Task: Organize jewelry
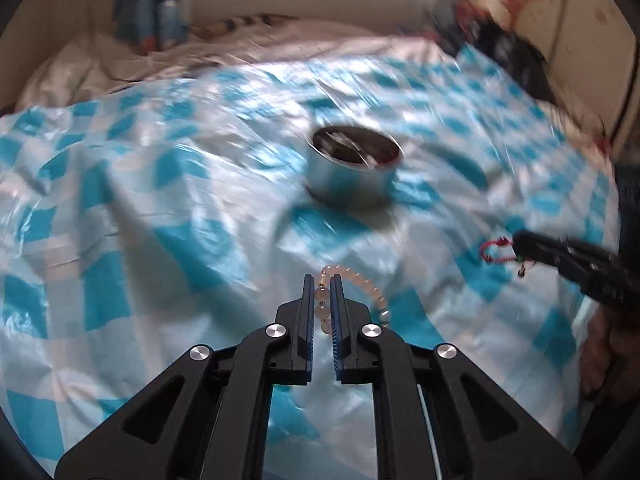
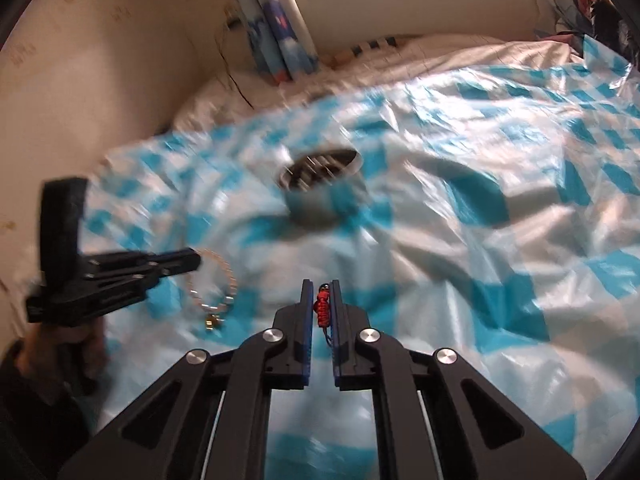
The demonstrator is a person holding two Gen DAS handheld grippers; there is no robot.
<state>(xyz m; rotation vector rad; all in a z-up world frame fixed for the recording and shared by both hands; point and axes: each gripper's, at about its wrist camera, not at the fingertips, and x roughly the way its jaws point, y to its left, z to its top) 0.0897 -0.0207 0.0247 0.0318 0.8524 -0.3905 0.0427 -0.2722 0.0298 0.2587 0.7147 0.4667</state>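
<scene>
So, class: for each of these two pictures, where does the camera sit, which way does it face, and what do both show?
Left wrist: sits on the left gripper, which pinches a beaded bracelet, facing the round tin; right gripper at right.
Right wrist: sits on the right gripper, which pinches a red cord bracelet, facing the tin; left gripper at left.
Shared: tin, blue checked sheet, both bracelets.

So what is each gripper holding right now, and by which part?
The left gripper pinches the beaded bracelet by a few beads on one side, the loop hanging free. The right gripper clamps the red cord bracelet on its braided section.
</scene>
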